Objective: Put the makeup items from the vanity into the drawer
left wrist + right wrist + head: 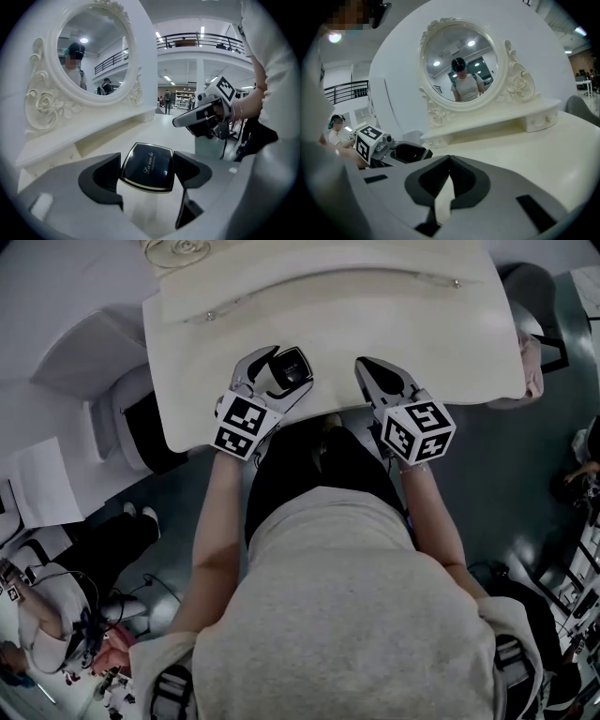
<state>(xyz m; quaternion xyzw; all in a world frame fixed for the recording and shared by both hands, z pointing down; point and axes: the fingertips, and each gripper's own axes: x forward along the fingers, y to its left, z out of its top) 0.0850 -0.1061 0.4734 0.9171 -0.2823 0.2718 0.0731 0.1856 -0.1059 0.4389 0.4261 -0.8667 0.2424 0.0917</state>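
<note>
The left gripper (284,369) is clamped on a black compact (147,167) with a gold rim, holding it flat between its jaws over the front of the white vanity top (394,320). Just beside it, the right gripper (366,369) has its jaws pressed together on nothing, facing the oval mirror (459,65).

Ceiling lights (202,30) are glowing over a bright white hall where a dark-railed balcony (201,40) is running above a white column (200,75), while a cream vanity (375,324) with an ornate oval mirror (459,65) is standing on the dark grey floor (487,465) and a grey chair (582,111) is sitting beside it
</note>
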